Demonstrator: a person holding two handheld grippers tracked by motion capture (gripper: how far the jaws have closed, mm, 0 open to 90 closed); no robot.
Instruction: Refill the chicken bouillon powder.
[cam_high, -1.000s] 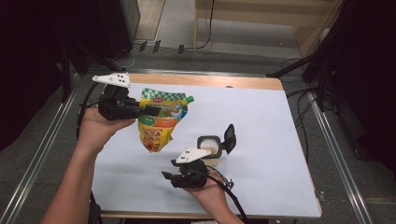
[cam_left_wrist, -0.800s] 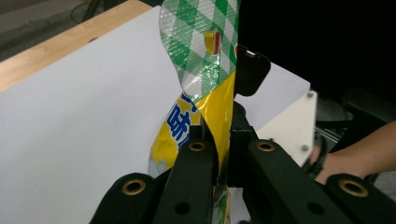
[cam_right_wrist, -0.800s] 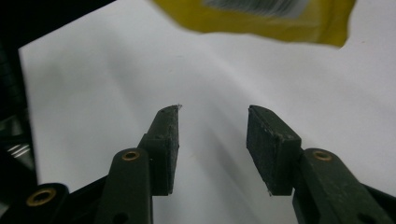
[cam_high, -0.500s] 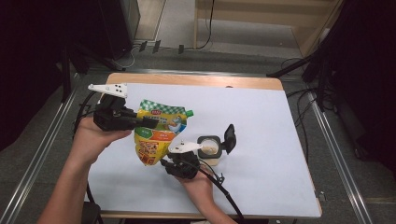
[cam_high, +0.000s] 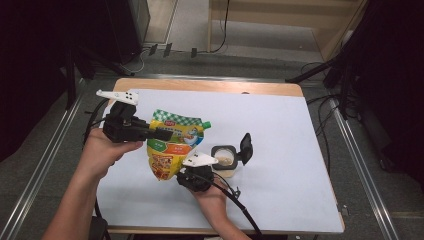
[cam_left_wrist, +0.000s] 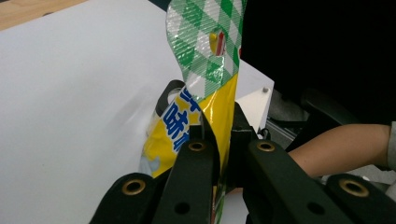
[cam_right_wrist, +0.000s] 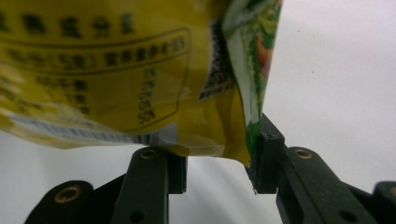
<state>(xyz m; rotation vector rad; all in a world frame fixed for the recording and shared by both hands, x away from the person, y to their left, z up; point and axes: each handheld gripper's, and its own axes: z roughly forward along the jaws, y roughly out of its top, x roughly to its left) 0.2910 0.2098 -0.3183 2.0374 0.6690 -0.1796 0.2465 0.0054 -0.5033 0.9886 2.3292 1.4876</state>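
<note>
A glossy plastic snack pouch (cam_high: 174, 145), yellow in the body with a green-and-white checked band across its top edge, hangs above the white table mat, tilted so its top points up and to the right in the high view. Blue characters run across its yellow upper front (cam_left_wrist: 180, 122), and an orange panel with a food picture fills the lower front. Its back (cam_right_wrist: 116, 70) is yellow with rows of dark small print, a barcode strip along the bottom and a white code label near the side seam. The flat top seal has a small hanging hole punched through it. The pouch looks full and sealed, its bottom corner lowest.
</note>
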